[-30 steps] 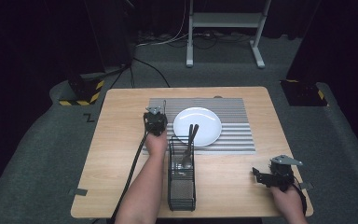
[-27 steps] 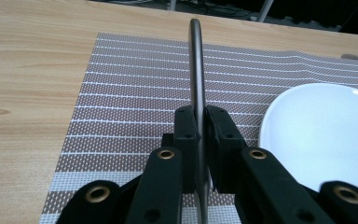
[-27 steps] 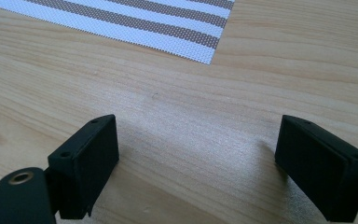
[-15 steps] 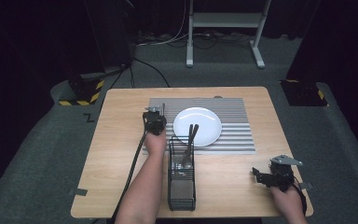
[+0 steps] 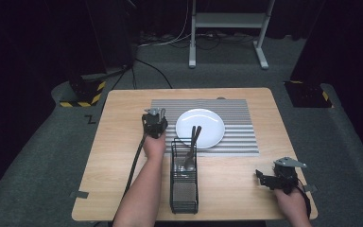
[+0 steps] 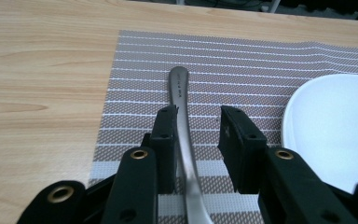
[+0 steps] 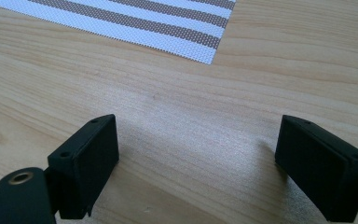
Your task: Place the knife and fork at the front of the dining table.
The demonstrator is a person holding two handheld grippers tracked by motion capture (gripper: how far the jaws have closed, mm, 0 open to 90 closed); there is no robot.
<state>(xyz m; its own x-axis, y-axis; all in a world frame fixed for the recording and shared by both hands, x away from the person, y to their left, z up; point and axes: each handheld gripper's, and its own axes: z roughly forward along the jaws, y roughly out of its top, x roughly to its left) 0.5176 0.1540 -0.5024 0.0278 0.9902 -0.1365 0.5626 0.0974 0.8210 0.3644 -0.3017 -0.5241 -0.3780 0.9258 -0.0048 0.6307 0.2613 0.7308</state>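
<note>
Cutlery handle (image 6: 182, 112), plain curved steel, lies on striped placemat (image 6: 261, 60).

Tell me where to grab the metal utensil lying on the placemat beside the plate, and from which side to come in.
Grip the utensil on its narrow handle, about mid-length, coming from above with one jaw on each long edge. It lies flat on the striped placemat, its rounded handle end pointing away, so the thin flat stem offers the only squeezable width. The left gripper already straddles it there, jaws apart.
</note>
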